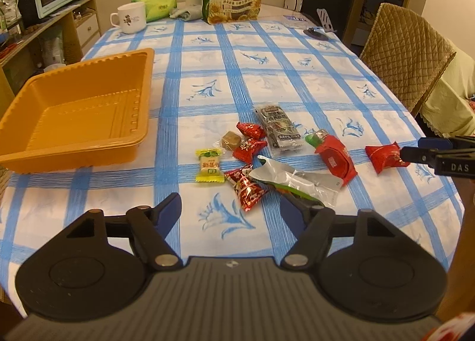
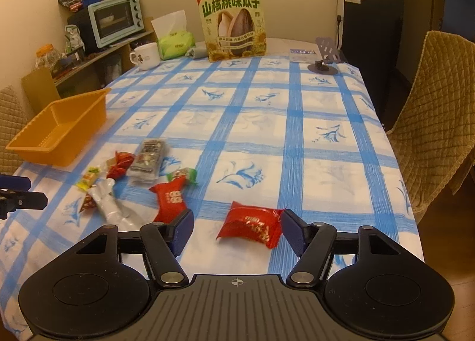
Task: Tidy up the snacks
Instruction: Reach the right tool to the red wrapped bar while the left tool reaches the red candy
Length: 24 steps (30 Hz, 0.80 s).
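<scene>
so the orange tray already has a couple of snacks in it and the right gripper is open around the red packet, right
Not quite: the orange tray holds nothing yet, as the left wrist view shows. The rest stands: the right gripper is open around the red packet.

Warm, yellowish indoor light fills both views, fairly dim and even, with only soft shadows. Fisheye distortion bends the tablecloth (image 1: 237, 73) grid and darkens the frame corners. Mild glare sits on the silver wrapper (image 1: 297, 180) at centre. Far shelves at upper left look soft, slightly blurred.
</scene>
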{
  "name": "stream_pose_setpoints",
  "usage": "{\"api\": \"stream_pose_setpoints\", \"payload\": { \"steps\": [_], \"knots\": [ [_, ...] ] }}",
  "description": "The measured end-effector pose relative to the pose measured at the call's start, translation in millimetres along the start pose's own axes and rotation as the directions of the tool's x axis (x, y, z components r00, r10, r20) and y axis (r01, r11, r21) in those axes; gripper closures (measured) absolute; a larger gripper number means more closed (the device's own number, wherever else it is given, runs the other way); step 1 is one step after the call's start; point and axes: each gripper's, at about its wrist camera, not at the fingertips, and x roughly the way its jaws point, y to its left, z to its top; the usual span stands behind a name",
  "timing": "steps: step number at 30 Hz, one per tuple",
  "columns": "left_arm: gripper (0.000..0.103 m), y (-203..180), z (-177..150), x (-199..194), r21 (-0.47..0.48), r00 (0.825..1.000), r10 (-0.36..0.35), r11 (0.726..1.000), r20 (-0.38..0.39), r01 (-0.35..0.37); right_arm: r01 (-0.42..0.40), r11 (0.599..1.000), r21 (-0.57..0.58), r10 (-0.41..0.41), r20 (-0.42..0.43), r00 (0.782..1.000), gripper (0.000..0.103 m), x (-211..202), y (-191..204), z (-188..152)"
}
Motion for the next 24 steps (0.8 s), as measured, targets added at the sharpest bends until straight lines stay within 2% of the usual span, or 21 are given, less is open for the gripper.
{"api": "stream_pose_setpoints", "payload": {
  "steps": [12, 19, 24],
  "knots": [
    [0.046, 1, 5, 37, -0.01, 0.998, -0.02, 1.0, -0.067, 0.019, -0.071, 0.996, 0.051, 0.075, -0.066, 0.995, 0.046, 59, -26, 17],
    [0.048, 4, 9, 44, -0.018, 0.996, -0.037, 0.999, -0.081, 0.035, -0.09, 0.994, 0.061, 0.096, -0.107, 0.99, 0.047, 54, -23, 4],
    [0.049, 4, 12, 48, -0.017, 0.996, -0.038, 0.999, -0.081, 0.037, -0.057, 0.998, 0.033, 0.061, -0.112, 0.992, 0.051, 48, -13, -6]
  ]
}}
